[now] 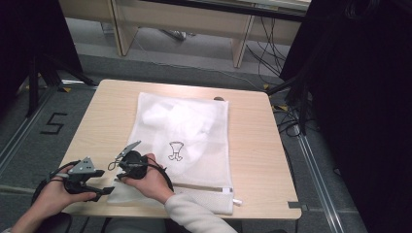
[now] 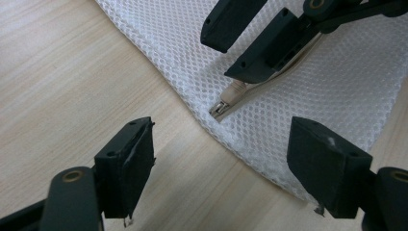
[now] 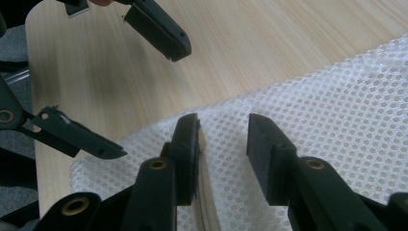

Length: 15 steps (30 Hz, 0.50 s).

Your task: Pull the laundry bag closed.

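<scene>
- Near the front left corner of the tabletop, your two grippers worked close together over the near left corner of a white mesh laundry bag.
- That bag lay flat on the tabletop, running from near the far edge to the front edge, with something white folded inside and a small dark printed figure on its upper face.
- A beige zipper ran along the bag's near end, parallel to the front edge of the tabletop; its white end tab stuck out at the bag's near right corner.
- You held the right gripper over the bag's near left corner, your sleeve reaching across the front edge to get there.
- Its jaws stood partly spread above the mesh, one on each side of the zipper line; the beige zipper tape ran just beside the left jaw in the right gripper view, and nothing was pinched between the pads.
- In the left gripper view, one of those right jaws lay along the zipper, with the small beige and metal zipper pull showing just past its tip. You could not tell from the pictures whether the jaw touched the pull.
- You held the left gripper just left of the bag, at the tabletop's front left corner.
- Its jaws stood wide apart and held nothing, one over bare wood and the other over the bag's edge.
</scene>
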### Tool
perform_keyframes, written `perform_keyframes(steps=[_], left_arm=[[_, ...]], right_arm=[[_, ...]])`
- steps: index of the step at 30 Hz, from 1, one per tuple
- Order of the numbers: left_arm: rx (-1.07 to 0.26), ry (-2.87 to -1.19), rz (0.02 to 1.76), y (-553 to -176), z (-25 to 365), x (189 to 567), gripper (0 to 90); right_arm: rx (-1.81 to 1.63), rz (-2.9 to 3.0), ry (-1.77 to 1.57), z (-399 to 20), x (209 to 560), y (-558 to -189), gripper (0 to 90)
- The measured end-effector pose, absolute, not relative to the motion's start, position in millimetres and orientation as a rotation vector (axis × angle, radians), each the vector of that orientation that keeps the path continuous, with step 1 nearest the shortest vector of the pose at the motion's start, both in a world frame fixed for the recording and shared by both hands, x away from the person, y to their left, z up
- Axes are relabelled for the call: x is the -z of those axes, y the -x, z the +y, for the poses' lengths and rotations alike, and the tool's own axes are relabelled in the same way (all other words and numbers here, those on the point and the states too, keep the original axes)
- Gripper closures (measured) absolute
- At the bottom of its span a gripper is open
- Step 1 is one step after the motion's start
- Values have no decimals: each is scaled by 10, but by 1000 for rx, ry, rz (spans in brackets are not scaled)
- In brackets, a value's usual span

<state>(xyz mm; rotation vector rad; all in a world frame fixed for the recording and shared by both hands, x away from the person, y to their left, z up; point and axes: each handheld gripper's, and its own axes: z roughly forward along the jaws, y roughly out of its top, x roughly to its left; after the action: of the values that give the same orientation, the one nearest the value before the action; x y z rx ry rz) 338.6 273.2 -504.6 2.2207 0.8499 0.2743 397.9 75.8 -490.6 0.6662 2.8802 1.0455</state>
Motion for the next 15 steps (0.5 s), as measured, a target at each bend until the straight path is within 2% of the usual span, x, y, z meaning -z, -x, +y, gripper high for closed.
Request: perform_keyframes(steps=[10,15], left_arm=[[-275,-2221,850,-3384,2731,5046,242],[-275,-2223,850,-3385,2732,5046,242]], right_arm=[[-1049,2910,-653,817,4927,-3944,676],[-1040,2933,-673,838,4954,-3939,719]])
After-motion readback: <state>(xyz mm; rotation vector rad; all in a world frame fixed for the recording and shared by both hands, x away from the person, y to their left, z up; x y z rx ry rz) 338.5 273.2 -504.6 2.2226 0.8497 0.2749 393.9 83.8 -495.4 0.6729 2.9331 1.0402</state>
